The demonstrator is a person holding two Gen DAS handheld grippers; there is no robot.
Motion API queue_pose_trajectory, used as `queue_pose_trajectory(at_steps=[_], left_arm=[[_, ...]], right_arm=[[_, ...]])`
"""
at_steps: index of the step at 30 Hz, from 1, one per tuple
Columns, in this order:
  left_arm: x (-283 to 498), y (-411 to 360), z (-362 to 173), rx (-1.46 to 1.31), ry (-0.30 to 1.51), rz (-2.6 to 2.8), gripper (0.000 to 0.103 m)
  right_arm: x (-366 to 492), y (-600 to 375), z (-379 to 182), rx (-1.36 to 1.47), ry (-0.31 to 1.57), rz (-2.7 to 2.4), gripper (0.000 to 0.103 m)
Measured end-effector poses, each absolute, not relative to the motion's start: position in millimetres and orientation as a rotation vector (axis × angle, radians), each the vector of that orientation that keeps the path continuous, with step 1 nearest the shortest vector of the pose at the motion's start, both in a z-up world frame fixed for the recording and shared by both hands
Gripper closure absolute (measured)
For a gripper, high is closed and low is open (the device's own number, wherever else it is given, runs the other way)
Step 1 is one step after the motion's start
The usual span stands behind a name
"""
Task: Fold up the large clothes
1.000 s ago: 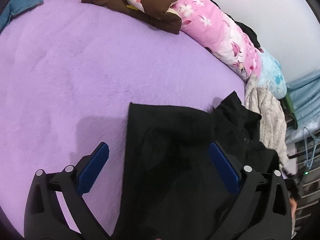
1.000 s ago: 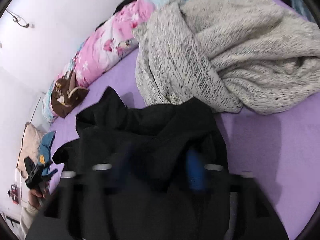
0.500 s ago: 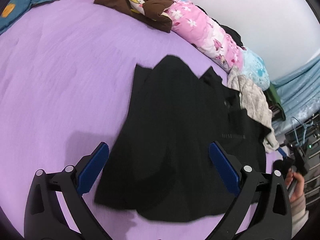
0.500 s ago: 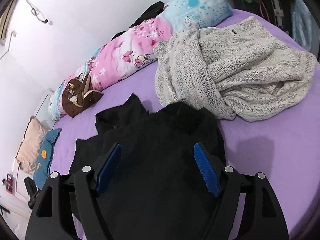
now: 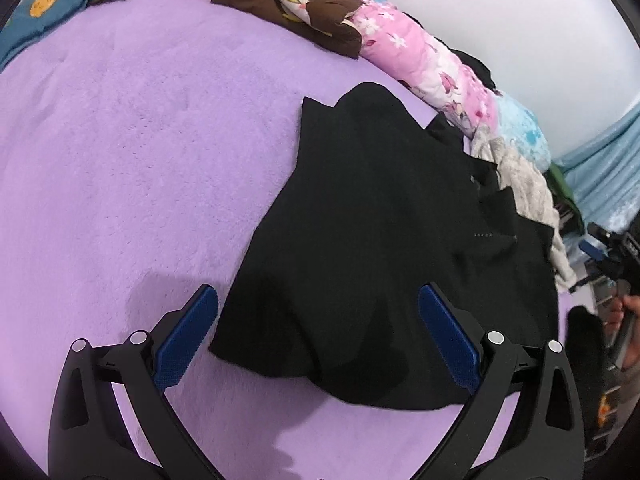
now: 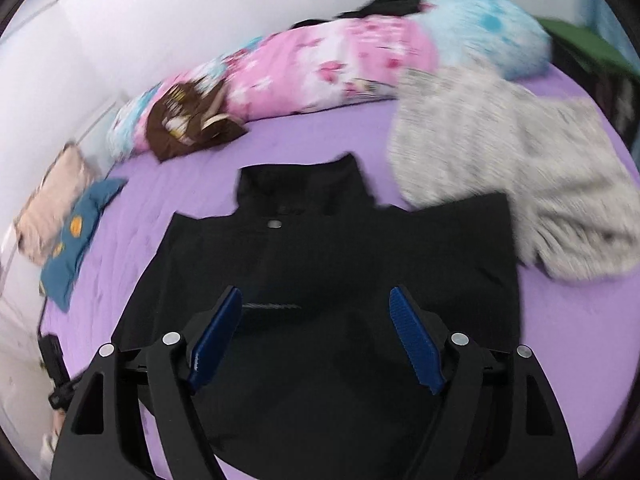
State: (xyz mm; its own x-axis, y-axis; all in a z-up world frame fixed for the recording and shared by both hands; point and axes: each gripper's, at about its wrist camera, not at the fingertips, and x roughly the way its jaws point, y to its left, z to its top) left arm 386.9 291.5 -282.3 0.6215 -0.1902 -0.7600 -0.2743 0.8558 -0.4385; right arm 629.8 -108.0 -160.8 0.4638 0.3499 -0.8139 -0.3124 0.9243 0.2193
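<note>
A large black garment (image 5: pixel 376 232) lies spread on the purple bedspread (image 5: pixel 140 152), collar toward the pillows. My left gripper (image 5: pixel 318 308) hovers open above its near hem, nothing between the blue pads. In the right wrist view the same black garment (image 6: pixel 332 248) lies flat with its collar up and a sleeve out to the right. My right gripper (image 6: pixel 316 312) hangs above its middle, jaws opening, with nothing held between them. The right gripper (image 5: pixel 612 248), held in a hand, also shows at the right edge of the left wrist view.
A grey knit sweater (image 6: pixel 512 160) lies crumpled right of the black garment, touching its sleeve. Pink floral bedding (image 6: pixel 320 64), a brown printed cloth (image 6: pixel 188 124) and a light-blue pillow (image 6: pixel 488 28) line the wall. A teal cloth (image 6: pixel 76 232) lies at the left.
Both grippers have pulled back and away from the black garment; it now lies flatter and more spread out. The right gripper has risen, rolled and widened its jaws.
</note>
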Motion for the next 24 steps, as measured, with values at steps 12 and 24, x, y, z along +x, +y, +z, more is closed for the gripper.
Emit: queue_pose_trajectory(at_steps=[12,24], left_arm=[[401.2,308.0,-305.9,-0.590,0.996,0.037,0.006],[403.8,315.0,-313.9,-0.633,1.034,-0.008,0.006]], right_arm=[[670.3,72.9,-177.5,-0.225,1.051,0.602,0.022],[730.5,207.7,-234.6,-0.501,1.129,0.680,0.026]])
